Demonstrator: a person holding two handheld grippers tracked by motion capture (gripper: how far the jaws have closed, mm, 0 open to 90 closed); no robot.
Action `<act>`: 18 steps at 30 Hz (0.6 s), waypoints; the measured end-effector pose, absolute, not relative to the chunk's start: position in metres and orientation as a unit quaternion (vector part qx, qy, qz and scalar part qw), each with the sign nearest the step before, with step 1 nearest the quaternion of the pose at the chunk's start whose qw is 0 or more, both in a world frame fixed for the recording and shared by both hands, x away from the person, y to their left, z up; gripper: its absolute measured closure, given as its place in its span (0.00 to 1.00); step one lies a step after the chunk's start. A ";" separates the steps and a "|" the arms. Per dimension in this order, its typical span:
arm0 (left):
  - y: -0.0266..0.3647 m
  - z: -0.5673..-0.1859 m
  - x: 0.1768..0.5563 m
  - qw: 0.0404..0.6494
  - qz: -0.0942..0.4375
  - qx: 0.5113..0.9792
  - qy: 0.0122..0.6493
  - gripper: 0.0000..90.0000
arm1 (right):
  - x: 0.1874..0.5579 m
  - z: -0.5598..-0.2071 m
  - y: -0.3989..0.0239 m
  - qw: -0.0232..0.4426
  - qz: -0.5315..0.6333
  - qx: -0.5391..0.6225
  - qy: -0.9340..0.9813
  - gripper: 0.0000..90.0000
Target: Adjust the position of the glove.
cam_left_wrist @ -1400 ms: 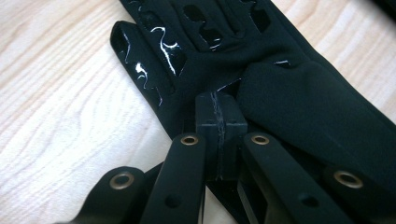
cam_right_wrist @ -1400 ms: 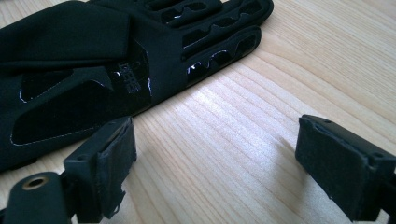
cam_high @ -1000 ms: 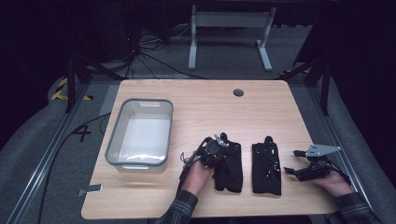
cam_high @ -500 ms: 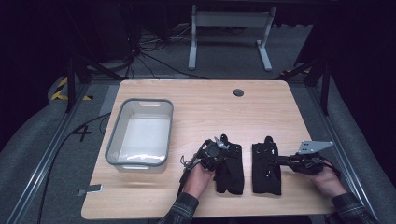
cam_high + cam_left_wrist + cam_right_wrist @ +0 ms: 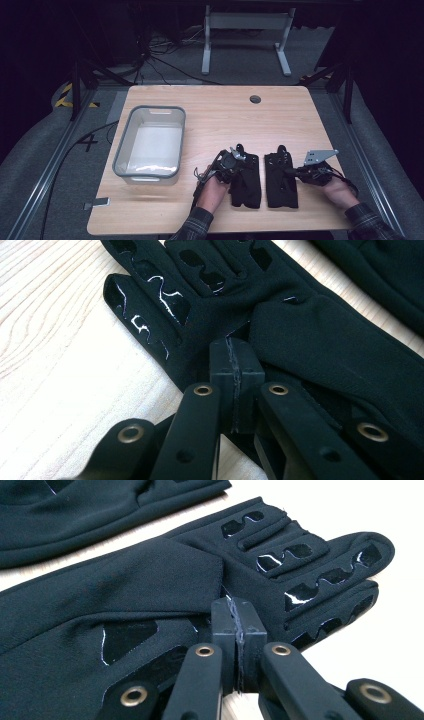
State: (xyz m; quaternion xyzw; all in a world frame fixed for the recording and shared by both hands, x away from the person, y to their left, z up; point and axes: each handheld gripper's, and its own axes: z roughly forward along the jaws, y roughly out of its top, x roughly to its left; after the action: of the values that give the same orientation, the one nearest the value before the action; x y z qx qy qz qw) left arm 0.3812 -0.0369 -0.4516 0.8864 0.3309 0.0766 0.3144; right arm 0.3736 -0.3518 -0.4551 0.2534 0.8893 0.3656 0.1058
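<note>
Two black gloves lie side by side near the table's front edge. The left glove [image 5: 246,186] [image 5: 310,335] has my left gripper [image 5: 241,164] [image 5: 235,347] on its upper part, jaws shut with a fold of its cloth pinched at the tips. From the right, my right gripper [image 5: 293,172] [image 5: 237,606] reaches onto the right glove [image 5: 280,187] [image 5: 125,590], and its jaws are also shut on a fold of cloth. Both gloves show glossy grip patches on their fingers and lie flat on the wood.
A clear plastic bin [image 5: 121,150] with a grey rim stands on the left half of the wooden table [image 5: 225,120]. A small round cable hole [image 5: 255,99] sits near the far edge. Dark floor, cables and a metal stand lie beyond the table.
My right gripper has moved left from the table's right edge onto the right glove. The left gripper and both gloves have stayed where they were.
</note>
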 end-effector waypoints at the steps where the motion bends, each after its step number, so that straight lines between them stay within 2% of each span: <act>1: -0.037 -0.452 0.381 0.315 0.077 0.886 0.331 1.00 | 0.374 -0.455 -0.352 0.106 0.366 0.253 0.889 1.00; 12: -0.038 -0.451 0.381 0.324 0.077 0.884 0.329 0.99 | 0.374 -0.455 -0.343 0.100 0.371 0.243 0.891 1.00; 15: -0.034 -0.444 0.378 0.334 0.085 0.879 0.330 0.90 | 0.372 -0.452 -0.346 0.102 0.378 0.245 0.887 1.00; 18: -0.027 -0.438 0.375 0.345 0.088 0.872 0.337 0.86 | 0.371 -0.451 -0.348 0.103 0.381 0.246 0.885 1.00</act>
State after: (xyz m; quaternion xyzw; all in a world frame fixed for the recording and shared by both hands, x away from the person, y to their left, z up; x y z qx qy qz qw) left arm 0.3746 -0.0269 -0.4383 0.8717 0.3368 0.0884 0.3449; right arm 0.3714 -0.3477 -0.4507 0.2458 0.8852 0.3813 0.1030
